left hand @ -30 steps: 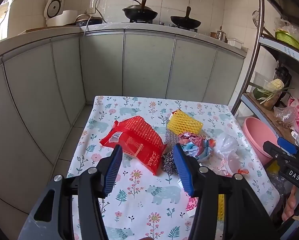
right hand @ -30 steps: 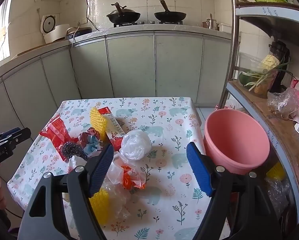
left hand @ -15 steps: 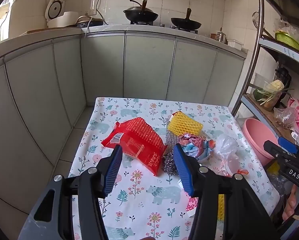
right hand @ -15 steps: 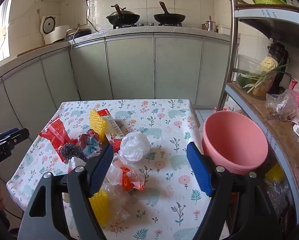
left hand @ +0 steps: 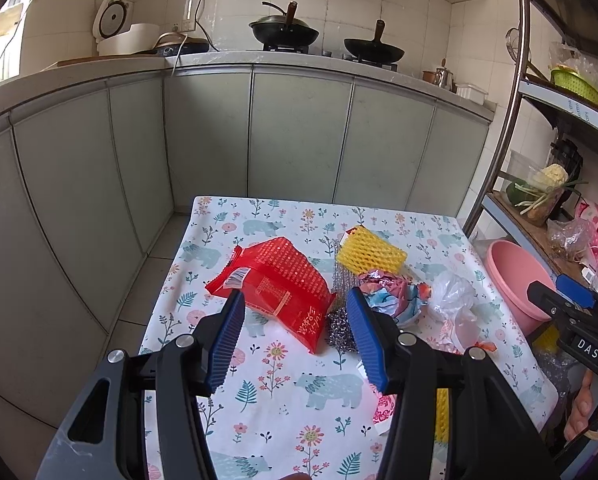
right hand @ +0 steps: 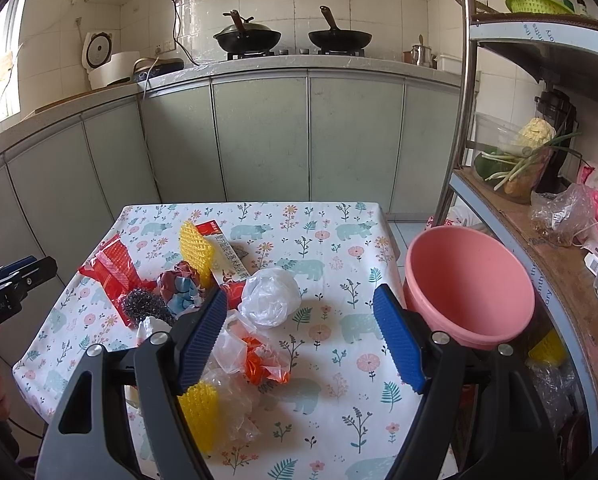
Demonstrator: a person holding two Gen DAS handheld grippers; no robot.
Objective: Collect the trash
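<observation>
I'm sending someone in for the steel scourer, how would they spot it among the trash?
On the floral table, find the red snack bag at the left. The steel scourer lies against its near right side: a dark, wiry metal ball, unlike the surrounding plastic.

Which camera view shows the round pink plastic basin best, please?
The right wrist view: the round pink plastic basin shows its whole open rim and inside. The left wrist view catches only part of it at the table's edge, partly hidden behind the right hand-held gripper.
</observation>
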